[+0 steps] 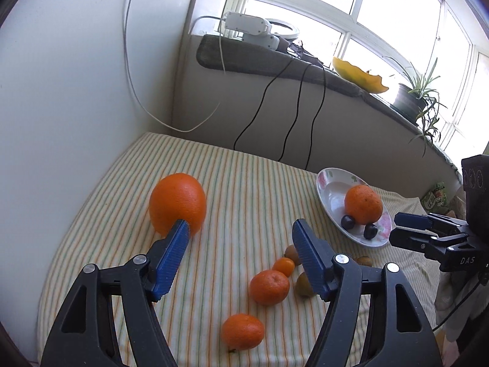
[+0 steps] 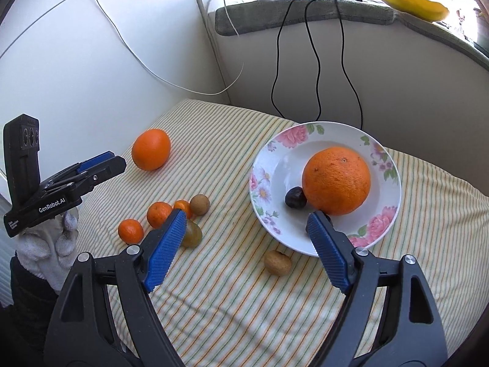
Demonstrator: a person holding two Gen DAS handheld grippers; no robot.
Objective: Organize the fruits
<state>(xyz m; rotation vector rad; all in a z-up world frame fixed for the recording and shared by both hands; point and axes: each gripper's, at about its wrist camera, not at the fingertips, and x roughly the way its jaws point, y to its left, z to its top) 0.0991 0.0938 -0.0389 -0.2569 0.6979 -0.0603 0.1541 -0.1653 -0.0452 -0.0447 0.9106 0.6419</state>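
Note:
A flowered white plate holds a big orange and two dark plums. A second big orange lies loose on the striped cloth at the left. Small tangerines, a kumquat and brown kiwis lie in the middle. My left gripper is open and empty, its left fingertip just in front of the loose orange. My right gripper is open and empty above the plate's near rim.
The striped cloth covers a table in a wall corner. Black cables and a white cord hang down the wall behind. A windowsill carries chargers, a yellow dish and a potted plant.

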